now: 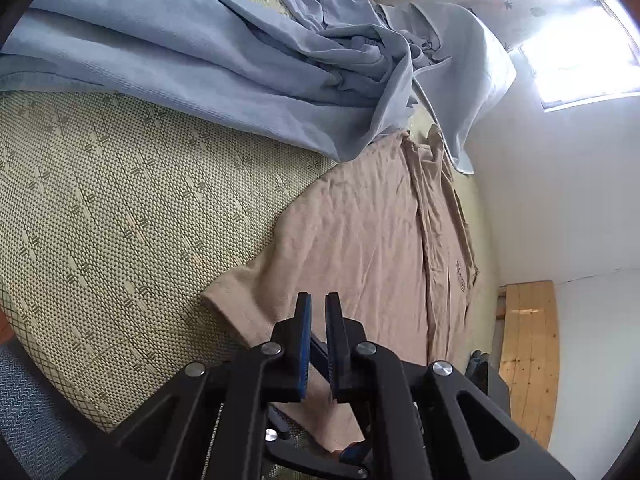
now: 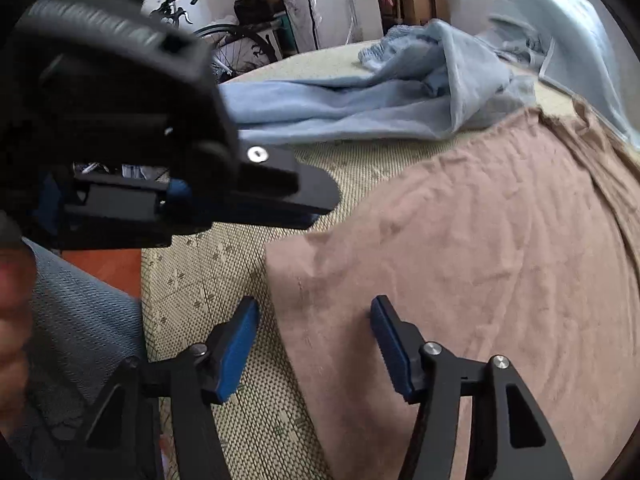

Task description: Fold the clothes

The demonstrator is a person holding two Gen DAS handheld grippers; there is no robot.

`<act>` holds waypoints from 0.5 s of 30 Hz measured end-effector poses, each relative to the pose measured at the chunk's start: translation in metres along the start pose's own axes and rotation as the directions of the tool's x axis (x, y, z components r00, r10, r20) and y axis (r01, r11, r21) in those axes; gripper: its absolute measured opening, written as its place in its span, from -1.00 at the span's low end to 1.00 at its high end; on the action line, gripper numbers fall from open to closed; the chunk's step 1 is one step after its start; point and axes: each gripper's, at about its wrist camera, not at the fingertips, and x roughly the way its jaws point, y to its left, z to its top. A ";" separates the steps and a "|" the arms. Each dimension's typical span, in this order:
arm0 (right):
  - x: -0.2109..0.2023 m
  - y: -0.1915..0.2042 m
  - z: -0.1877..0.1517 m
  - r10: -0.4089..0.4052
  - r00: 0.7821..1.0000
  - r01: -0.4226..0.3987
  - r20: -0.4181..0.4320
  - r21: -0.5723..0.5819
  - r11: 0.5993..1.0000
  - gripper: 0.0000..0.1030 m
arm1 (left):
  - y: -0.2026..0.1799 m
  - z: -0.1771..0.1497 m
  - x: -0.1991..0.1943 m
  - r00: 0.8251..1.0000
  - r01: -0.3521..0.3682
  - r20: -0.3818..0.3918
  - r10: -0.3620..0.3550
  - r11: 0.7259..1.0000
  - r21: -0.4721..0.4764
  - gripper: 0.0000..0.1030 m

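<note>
A tan T-shirt (image 1: 360,240) (image 2: 480,260) lies spread flat on a woven mat (image 1: 120,200) (image 2: 224,280). In the left wrist view my left gripper (image 1: 318,304) hangs over the shirt's near part with its blue-padded fingers almost together and no cloth seen between them. The right wrist view shows that left gripper (image 2: 320,210) just above the shirt's near corner. My right gripper (image 2: 315,304) is open, with one finger over the mat and the other over the shirt, straddling its left edge.
A heap of light blue clothes (image 1: 240,60) (image 2: 360,96) lies on the mat beyond the shirt. A wall, a bright window (image 1: 560,20) and a wooden board (image 1: 528,340) stand at the right. A bicycle (image 2: 236,48) and stored goods are behind. A hand (image 2: 12,300) shows at the left.
</note>
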 end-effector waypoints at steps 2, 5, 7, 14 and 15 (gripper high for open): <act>0.000 0.001 0.001 0.001 1.000 -0.001 -0.002 -0.002 1.000 0.01 | 0.002 0.001 -0.003 1.000 -0.005 0.007 0.005 1.000 -0.009 -0.87; -0.001 -0.007 0.002 0.016 1.000 -0.016 0.001 0.036 0.999 -0.42 | 0.008 0.000 -0.004 1.000 -0.013 0.008 0.013 0.999 -0.039 -0.84; -0.001 -0.012 0.002 0.026 1.000 -0.026 0.003 0.061 0.998 -0.65 | 0.016 -0.001 -0.006 1.000 -0.009 0.003 0.010 0.998 -0.067 -0.78; -0.003 -0.030 0.002 0.061 0.998 -0.062 0.012 0.150 0.987 -0.93 | 0.034 -0.013 -0.011 0.998 0.064 0.002 -0.065 0.986 -0.153 0.04; -0.003 -0.033 0.003 0.069 0.998 -0.070 0.016 0.164 0.984 -0.93 | 0.035 -0.015 -0.008 0.997 0.076 -0.002 -0.078 0.983 -0.167 0.06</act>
